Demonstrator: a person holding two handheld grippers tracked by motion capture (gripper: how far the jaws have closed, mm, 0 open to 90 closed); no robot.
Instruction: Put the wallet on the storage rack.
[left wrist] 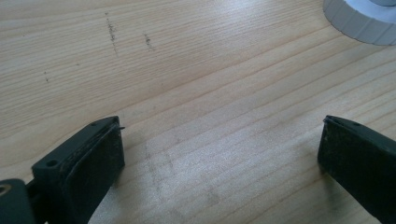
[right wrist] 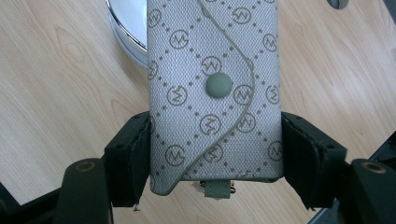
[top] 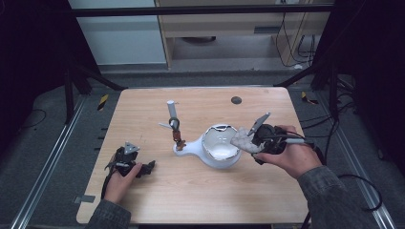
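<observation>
At the table's 8 o'clock edge: the left gripper (top: 143,168) rests on the wooden table (top: 200,191), jaws spread wide with nothing but bare wood between them.
Left of centre: a small stand (top: 175,128) with a white post; its details are too small to tell.
Centre: a shiny round bowl (top: 219,145) on a white base.
At the bowl's 3 o'clock rim: the right gripper (top: 249,139) holds a grey patterned pouch (right wrist: 215,93), the pads pressing its two long sides near its lower end.
Pouch: snap flap closed, held above the table, far end over the bowl's rim.
Step in hand: carrying the pouch, probably toward the bowl.
Next move calls for: bringing the pouch fully over the bowl's opening, lowering it inside, then spreading the jaws; the rim must be cleared so the bowl is not tipped.
</observation>
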